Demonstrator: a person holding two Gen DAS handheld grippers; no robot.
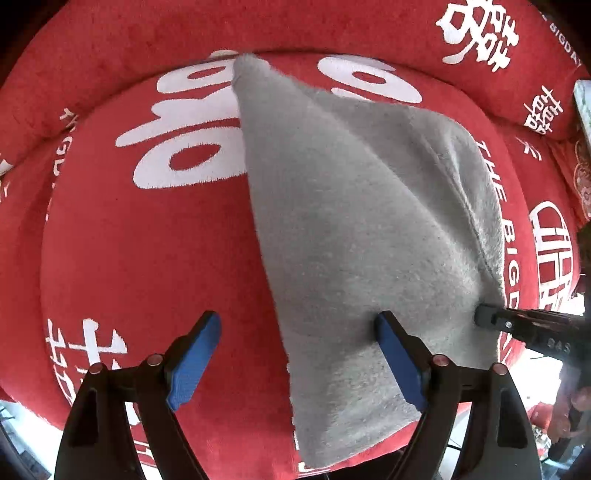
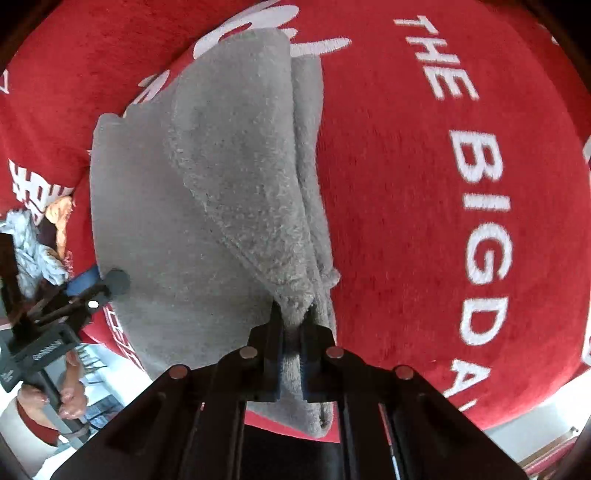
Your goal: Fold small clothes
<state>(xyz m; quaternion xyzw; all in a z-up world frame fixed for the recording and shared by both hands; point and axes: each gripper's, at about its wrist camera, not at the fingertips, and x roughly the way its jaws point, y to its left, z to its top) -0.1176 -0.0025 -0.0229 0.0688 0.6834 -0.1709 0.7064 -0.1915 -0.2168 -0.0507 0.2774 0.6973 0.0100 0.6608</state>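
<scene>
A small grey fleece cloth [image 1: 351, 221] lies partly lifted over a red plush cushion [image 1: 147, 240]. My left gripper [image 1: 299, 354] is open with blue pads; the cloth's near left edge hangs between its fingers, untouched by the left pad. My right gripper [image 2: 293, 321] is shut on a bunched edge of the grey cloth [image 2: 207, 192] and lifts it into a ridge. The right gripper also shows in the left wrist view [image 1: 487, 314] at the cloth's right edge. The left gripper shows in the right wrist view [image 2: 107, 282] at the cloth's left edge.
The red cushion [image 2: 424, 221] carries white lettering and a raised rim [image 1: 332, 26] at the back. A pile of other small clothes [image 2: 40, 236] lies at the far left of the right wrist view. Pale floor [image 2: 535, 424] shows beyond the cushion's near edge.
</scene>
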